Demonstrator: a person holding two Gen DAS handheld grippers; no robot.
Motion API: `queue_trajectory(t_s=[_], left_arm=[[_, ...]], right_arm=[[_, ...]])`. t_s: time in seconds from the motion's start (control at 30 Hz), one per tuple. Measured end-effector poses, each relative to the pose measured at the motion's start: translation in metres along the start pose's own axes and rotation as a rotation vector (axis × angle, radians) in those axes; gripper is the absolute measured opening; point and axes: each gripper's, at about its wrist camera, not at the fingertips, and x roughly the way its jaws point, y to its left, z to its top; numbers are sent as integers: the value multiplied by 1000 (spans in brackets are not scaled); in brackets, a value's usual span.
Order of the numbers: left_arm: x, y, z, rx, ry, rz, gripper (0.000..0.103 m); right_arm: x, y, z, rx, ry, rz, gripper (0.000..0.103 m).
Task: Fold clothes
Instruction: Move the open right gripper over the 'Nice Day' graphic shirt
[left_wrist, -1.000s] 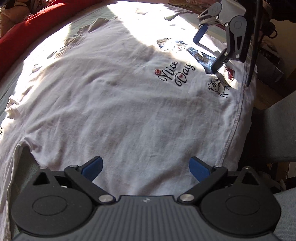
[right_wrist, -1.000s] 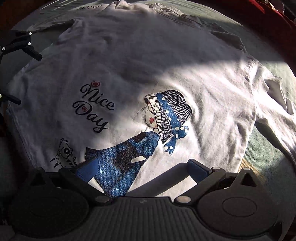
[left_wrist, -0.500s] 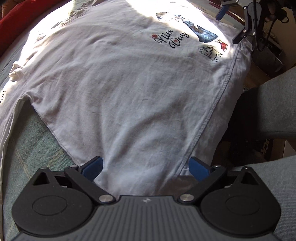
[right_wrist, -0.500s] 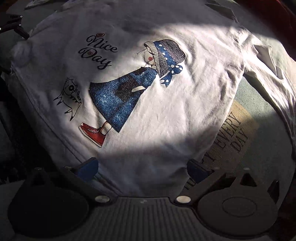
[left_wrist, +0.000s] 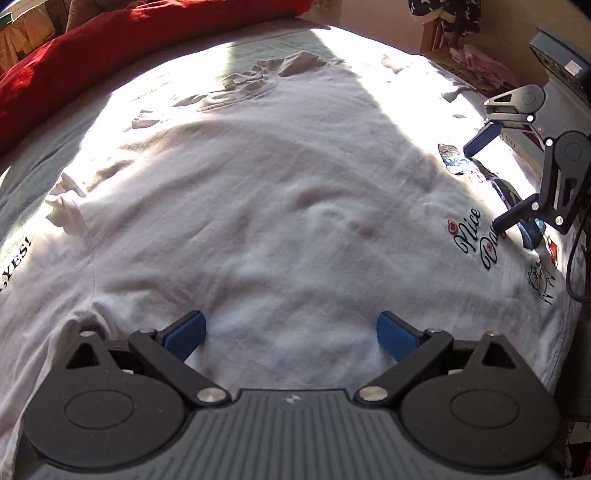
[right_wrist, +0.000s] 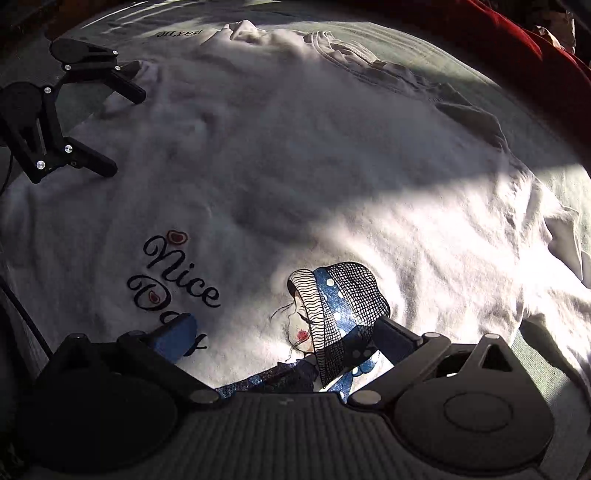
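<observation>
A white T-shirt (left_wrist: 277, 206) lies spread flat on the bed, front up, partly in sun and partly in shadow. Its "Nice Day" print (right_wrist: 173, 277) and the girl in a blue headscarf (right_wrist: 340, 306) are near the hem side. My left gripper (left_wrist: 291, 328) is open low over the plain cloth by the left sleeve seam. It also shows as the left gripper (right_wrist: 123, 133) in the right wrist view. My right gripper (right_wrist: 286, 332) is open over the print, holding nothing. In the left wrist view the right gripper (left_wrist: 491, 181) stands at the far right.
A red blanket (left_wrist: 55, 62) is bunched along the far side of the bed. A pale green sheet (left_wrist: 37, 158) with "OH, YES!" lettering (right_wrist: 179, 34) lies under the shirt. The bed's edge drops off at the right (left_wrist: 576, 332). Clothes and furniture (left_wrist: 480, 66) stand beyond it.
Half a second ago both grippers were back at the shirt's hem edge. Now both have come forward over the shirt's body, still open. The shirt lies as before.
</observation>
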Motion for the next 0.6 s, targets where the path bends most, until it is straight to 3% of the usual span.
queue_trajectory(t_s=[0.13,0.33,0.47,0.6], left_arm=[[-18,6,-18,-146,21,16,99],[-21,26,16,-258,-134,31,99],[-4,40,9,-361,-113,49,99],[-12,35,-17,-371,-101,74,99]], right_arm=[[-4,3,-12,67,29,-17,103],[-7,12,7,160,-12,-20,103],[-10,17,31,170,-45,-18,103],[-16,20,49,152,-49,-13,103]])
